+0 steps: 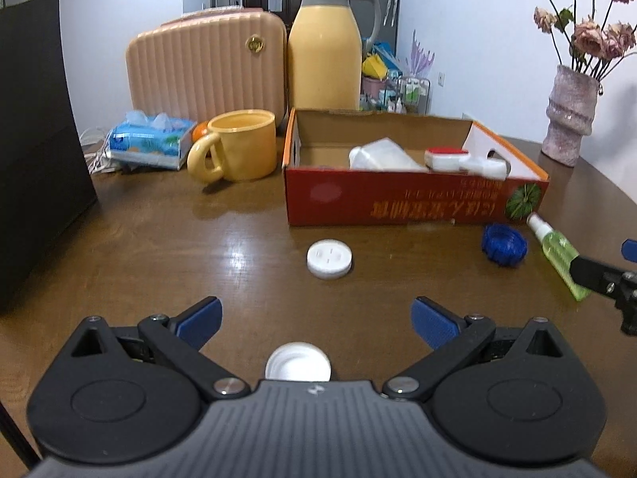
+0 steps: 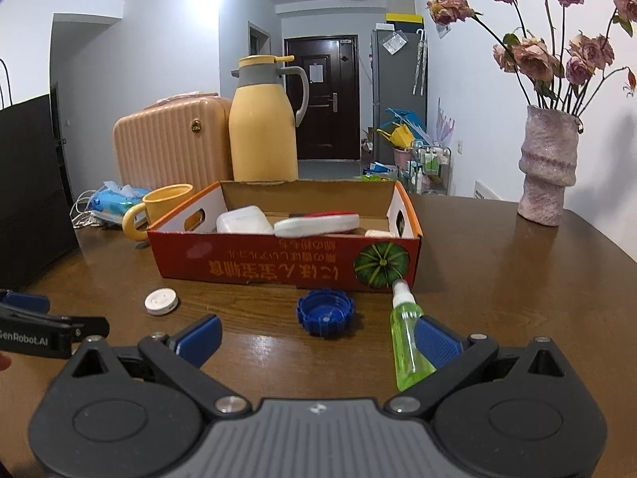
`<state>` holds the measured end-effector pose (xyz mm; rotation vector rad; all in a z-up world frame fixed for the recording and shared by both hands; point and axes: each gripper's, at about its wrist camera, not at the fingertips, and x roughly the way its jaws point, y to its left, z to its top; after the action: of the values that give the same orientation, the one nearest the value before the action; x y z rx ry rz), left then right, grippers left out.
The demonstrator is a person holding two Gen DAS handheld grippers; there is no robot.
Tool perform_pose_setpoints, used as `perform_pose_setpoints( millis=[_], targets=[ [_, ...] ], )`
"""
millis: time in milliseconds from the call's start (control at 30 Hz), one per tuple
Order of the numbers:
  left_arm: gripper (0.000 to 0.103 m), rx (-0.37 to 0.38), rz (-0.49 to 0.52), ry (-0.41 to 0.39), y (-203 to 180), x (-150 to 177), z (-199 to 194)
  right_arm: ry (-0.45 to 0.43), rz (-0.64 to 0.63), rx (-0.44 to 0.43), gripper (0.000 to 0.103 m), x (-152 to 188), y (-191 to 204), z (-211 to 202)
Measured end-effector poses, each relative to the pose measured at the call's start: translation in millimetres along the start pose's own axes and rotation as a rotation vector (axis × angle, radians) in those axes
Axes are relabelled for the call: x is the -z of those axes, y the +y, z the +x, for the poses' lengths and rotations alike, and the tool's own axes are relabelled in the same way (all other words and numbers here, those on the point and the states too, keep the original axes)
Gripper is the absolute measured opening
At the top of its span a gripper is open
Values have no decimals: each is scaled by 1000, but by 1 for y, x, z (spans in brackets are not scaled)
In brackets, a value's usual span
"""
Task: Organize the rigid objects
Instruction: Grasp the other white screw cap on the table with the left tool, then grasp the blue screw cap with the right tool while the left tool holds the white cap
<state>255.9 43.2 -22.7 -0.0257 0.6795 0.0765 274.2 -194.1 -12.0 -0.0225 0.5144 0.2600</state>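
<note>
A red cardboard box (image 1: 398, 203) (image 2: 278, 265) stands open on the brown table and holds several white items. In front of it lie a white round disc (image 1: 329, 258) (image 2: 161, 301), a blue ridged lid (image 1: 503, 245) (image 2: 325, 312) and a green spray bottle (image 1: 559, 255) (image 2: 410, 346). A white cap (image 1: 297, 362) lies close under my left gripper (image 1: 316, 324), which is open and empty. My right gripper (image 2: 318, 338) is open; the spray bottle lies against its right finger (image 2: 438, 342), the blue lid just ahead between the jaws.
A yellow mug (image 1: 239, 145) (image 2: 159, 207), tissue pack (image 1: 149, 139), pink case (image 1: 207, 67) and yellow thermos (image 1: 324, 44) (image 2: 264, 119) stand behind the box. A black bag (image 1: 36, 139) is at the left. A pink vase with flowers (image 1: 571, 113) (image 2: 547, 167) stands at the right.
</note>
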Motion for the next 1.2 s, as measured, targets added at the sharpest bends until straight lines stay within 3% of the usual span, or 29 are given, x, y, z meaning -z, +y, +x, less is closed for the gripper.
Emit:
perform_pose_setpoints(
  millis=[233,333,533,600,633,700,1200],
  targets=[
    [103,-8,6,46,5,17,10,33,7,12,103,12,-1,-2],
    [96,-12,10,60,6,23,14,43,10,20,103,14,-1,-2],
    [70,5,7,91,7,30,22,50,9,26,103,15,0,-2],
    [44,21,5,98,8,32,25,52,8,25,103,15,1,-2],
    [41,23,9,87,8,33,24,53,8,24,103,16,1,-1],
    [40,48,-3,83,9,32,24,56,8,23,103,16,2,0],
    [40,41,10,-1,8,13,15,69,11,24,103,16,2,7]
  ],
)
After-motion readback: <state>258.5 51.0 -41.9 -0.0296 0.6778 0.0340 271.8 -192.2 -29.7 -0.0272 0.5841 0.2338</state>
